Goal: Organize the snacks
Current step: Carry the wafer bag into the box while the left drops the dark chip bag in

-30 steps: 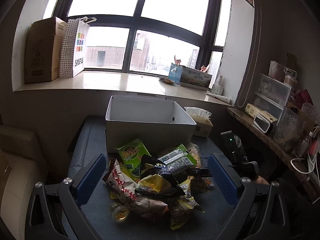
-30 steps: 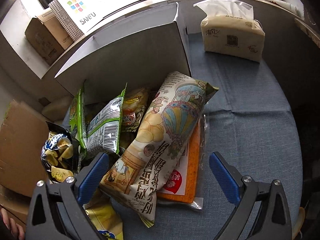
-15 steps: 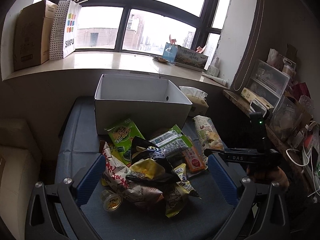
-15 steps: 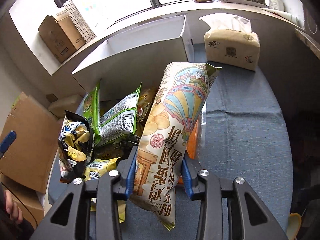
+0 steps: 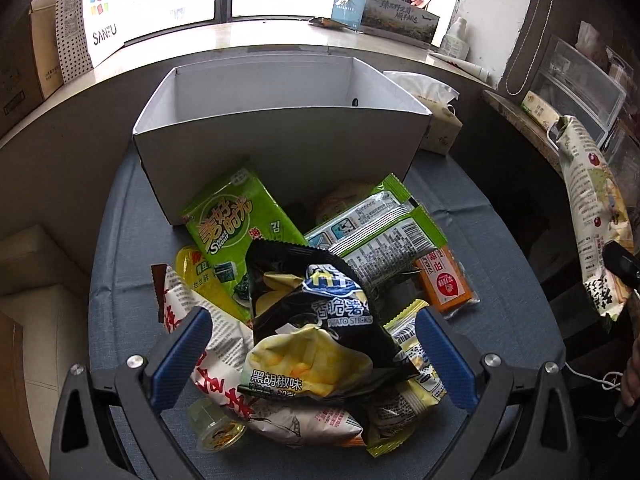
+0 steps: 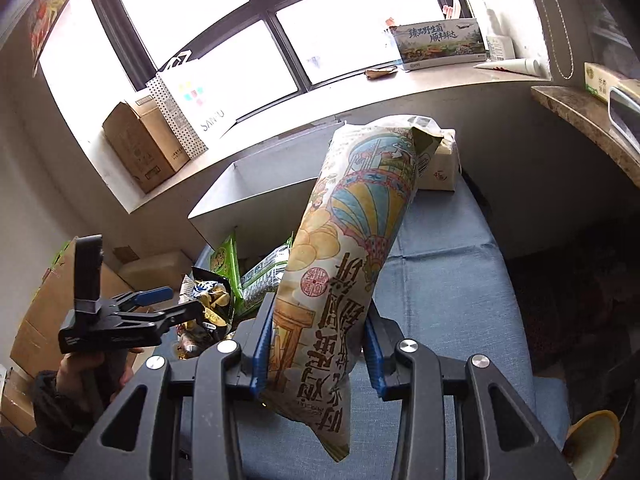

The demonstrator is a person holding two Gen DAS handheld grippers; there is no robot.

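My right gripper [image 6: 316, 344] is shut on a long cream chip bag with a balloon drawing [image 6: 344, 248] and holds it up above the blue table; the bag also shows at the right of the left wrist view [image 5: 592, 216]. My left gripper [image 5: 308, 356] is open, low over the snack pile, its pads either side of a black potato-stick bag [image 5: 316, 320]. Around that lie a green seaweed pack [image 5: 236, 224], green-edged packs [image 5: 380, 232], an orange packet [image 5: 444, 284] and a red-lettered white bag [image 5: 224, 364]. A white open box [image 5: 280, 120] stands behind the pile.
A tissue pack [image 5: 436, 120] sits right of the box. A small jelly cup [image 5: 216, 428] lies at the pile's front left. The windowsill holds a cardboard box [image 6: 140, 148] and a dotted paper bag [image 6: 192, 108]. A shelf with clutter [image 5: 580, 80] runs along the right.
My right gripper has lifted the chip bag clear of the pile and raised it upright. My left gripper has dropped closer over the pile, around the black bag.
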